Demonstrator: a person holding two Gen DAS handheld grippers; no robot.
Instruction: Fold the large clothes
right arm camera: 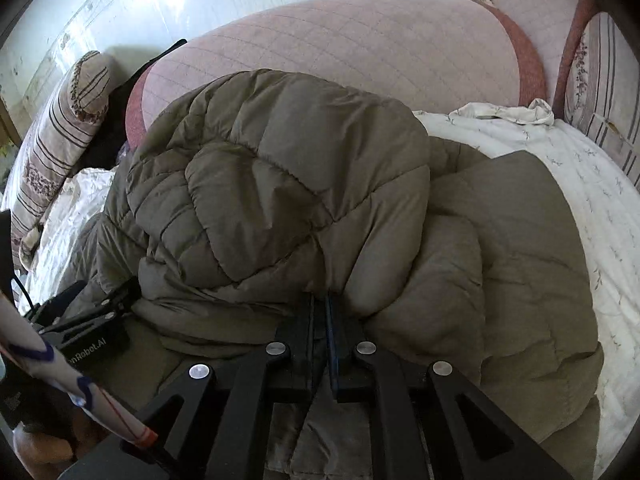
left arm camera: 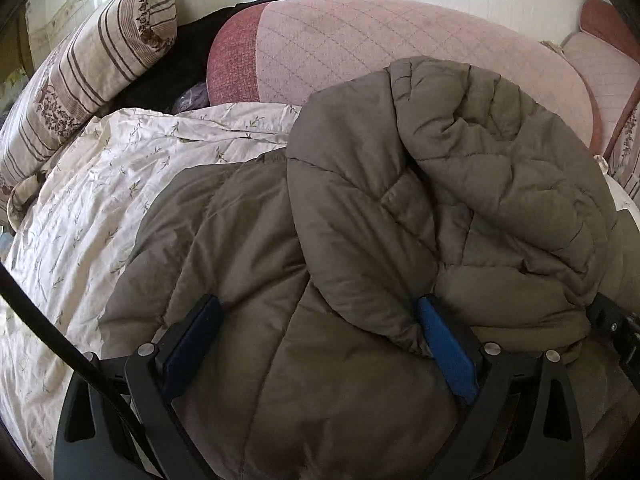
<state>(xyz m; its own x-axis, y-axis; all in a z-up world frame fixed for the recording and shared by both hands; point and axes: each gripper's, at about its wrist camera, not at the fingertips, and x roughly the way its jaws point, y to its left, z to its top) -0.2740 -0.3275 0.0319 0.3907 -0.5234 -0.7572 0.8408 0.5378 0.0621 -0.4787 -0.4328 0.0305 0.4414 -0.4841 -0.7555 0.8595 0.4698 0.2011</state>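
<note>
Pinching a fold of the jacket (right arm camera: 304,200) between nearly closed jaws, our right tongs (right arm camera: 320,312) point down at the padded olive bulk, a thin strip of fabric caught between the black fingers. Our left tongs (left arm camera: 320,312) stand wide apart, released; the blue pad (left arm camera: 444,348) of one finger touches a rolled edge of the jacket (left arm camera: 360,240), but the pads press on nothing. Only the right view shows writing: the left tongs (right arm camera: 96,304) appear there at the lower left edge, with white letters on the body that we read as "nRobot.AI", the start hidden. That view also shows a white sleeve (right arm camera: 80,392) with blue and red marks at the lower left. The left view alone shows a black cable (left arm camera: 60,332) along its left edge. The jacket lies bunched on a white sheet (left arm camera: 100,208) with small sprigs, its upper half doubled over onto the lower. Behind it runs a pink quilted headboard (right arm camera: 340,48), with a striped pillow (left arm camera: 92,68) to the left and a dark cloth (left arm camera: 180,64) between them.
</note>
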